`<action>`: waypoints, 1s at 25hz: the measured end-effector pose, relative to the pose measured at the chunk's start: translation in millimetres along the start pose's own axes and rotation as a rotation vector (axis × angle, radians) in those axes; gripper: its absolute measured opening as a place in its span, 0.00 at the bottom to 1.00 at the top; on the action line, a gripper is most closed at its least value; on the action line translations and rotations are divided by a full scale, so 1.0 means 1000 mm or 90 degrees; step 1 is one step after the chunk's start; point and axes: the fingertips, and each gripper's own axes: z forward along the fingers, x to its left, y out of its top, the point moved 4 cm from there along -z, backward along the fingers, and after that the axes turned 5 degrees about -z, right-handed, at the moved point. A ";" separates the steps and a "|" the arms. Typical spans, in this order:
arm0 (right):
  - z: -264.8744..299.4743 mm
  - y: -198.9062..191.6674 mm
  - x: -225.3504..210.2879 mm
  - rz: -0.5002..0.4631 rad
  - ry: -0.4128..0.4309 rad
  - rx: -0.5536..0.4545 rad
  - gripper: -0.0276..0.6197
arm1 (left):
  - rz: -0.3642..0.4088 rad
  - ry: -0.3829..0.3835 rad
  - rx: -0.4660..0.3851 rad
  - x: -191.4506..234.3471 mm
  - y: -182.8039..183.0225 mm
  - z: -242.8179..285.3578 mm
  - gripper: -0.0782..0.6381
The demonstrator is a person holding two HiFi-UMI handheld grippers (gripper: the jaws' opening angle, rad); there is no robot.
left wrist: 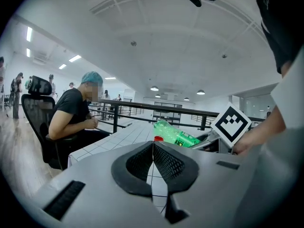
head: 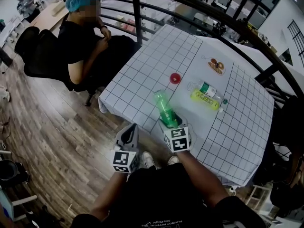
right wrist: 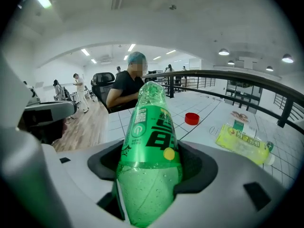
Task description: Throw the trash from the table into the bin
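A green plastic bottle (head: 163, 106) sticks up and away from my right gripper (head: 170, 122), which is shut on its lower body above the table's near edge. In the right gripper view the bottle (right wrist: 149, 146) fills the gap between the jaws, its far end pointing at the seated person. My left gripper (head: 131, 129) hovers off the table's near left corner, shut and empty; its pads (left wrist: 153, 148) meet. On the table lie a red cap (head: 175, 78), a clear bottle with a yellow label (head: 206, 98) and a snack wrapper (head: 216, 66).
The table (head: 142, 80) has a white grid cloth. A person in a teal cap (head: 85, 37) sits on a black chair at its far left. A dark railing (head: 237, 27) runs behind it. Wooden floor (head: 57, 127) lies to the left. No bin is in view.
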 end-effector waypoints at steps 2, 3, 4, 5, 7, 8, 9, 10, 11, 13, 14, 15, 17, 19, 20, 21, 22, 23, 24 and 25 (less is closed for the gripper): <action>-0.010 0.003 0.003 -0.009 0.003 -0.012 0.55 | 0.003 0.007 -0.003 -0.004 0.001 -0.006 0.14; -0.016 0.004 0.005 -0.010 0.004 -0.021 0.55 | 0.003 0.012 -0.003 -0.006 0.001 -0.010 0.14; -0.022 0.006 0.006 -0.009 0.006 -0.033 0.55 | 0.001 0.018 -0.004 -0.009 0.001 -0.013 0.14; -0.027 0.008 0.007 -0.008 0.011 -0.047 0.55 | -0.002 0.027 -0.007 -0.011 0.000 -0.017 0.14; -0.039 0.013 0.007 -0.005 0.025 -0.075 0.55 | -0.016 0.046 -0.015 -0.017 0.001 -0.023 0.14; -0.044 0.016 0.008 -0.005 0.032 -0.087 0.55 | -0.023 0.056 -0.020 -0.021 0.002 -0.027 0.14; -0.049 0.019 0.008 -0.007 0.042 -0.101 0.55 | -0.025 0.068 -0.027 -0.023 0.003 -0.031 0.14; -0.053 0.025 0.009 -0.013 0.053 -0.115 0.55 | -0.026 0.083 -0.034 -0.026 0.005 -0.035 0.14; -0.057 0.030 0.009 -0.021 0.064 -0.128 0.55 | -0.026 0.097 -0.042 -0.028 0.007 -0.039 0.14; -0.069 0.039 0.008 -0.035 0.080 -0.148 0.55 | -0.031 0.122 -0.054 -0.036 0.009 -0.046 0.14; -0.075 0.042 0.008 -0.043 0.089 -0.156 0.55 | -0.035 0.135 -0.060 -0.040 0.010 -0.051 0.14; -0.080 0.045 0.010 -0.051 0.100 -0.164 0.55 | -0.040 0.149 -0.067 -0.043 0.010 -0.057 0.14; -0.089 0.049 0.014 -0.061 0.121 -0.175 0.55 | -0.066 0.173 -0.079 -0.051 0.008 -0.069 0.14; -0.100 0.049 0.016 -0.065 0.136 -0.183 0.55 | -0.098 0.190 -0.090 -0.058 0.005 -0.080 0.14; -0.104 0.050 0.018 -0.069 0.145 -0.189 0.55 | -0.108 0.202 -0.097 -0.062 0.004 -0.085 0.14; -0.108 0.051 0.021 -0.075 0.156 -0.195 0.55 | -0.113 0.217 -0.103 -0.065 0.003 -0.092 0.14; -0.111 0.052 0.024 -0.080 0.169 -0.200 0.55 | -0.114 0.233 -0.107 -0.068 0.002 -0.098 0.14; -0.114 0.051 0.029 -0.086 0.183 -0.204 0.55 | -0.111 0.247 -0.110 -0.070 0.001 -0.105 0.14; -0.116 0.050 0.033 -0.089 0.195 -0.206 0.55 | -0.108 0.259 -0.110 -0.073 0.001 -0.111 0.14; -0.118 0.049 0.037 -0.092 0.205 -0.208 0.55 | -0.103 0.268 -0.110 -0.076 0.000 -0.117 0.14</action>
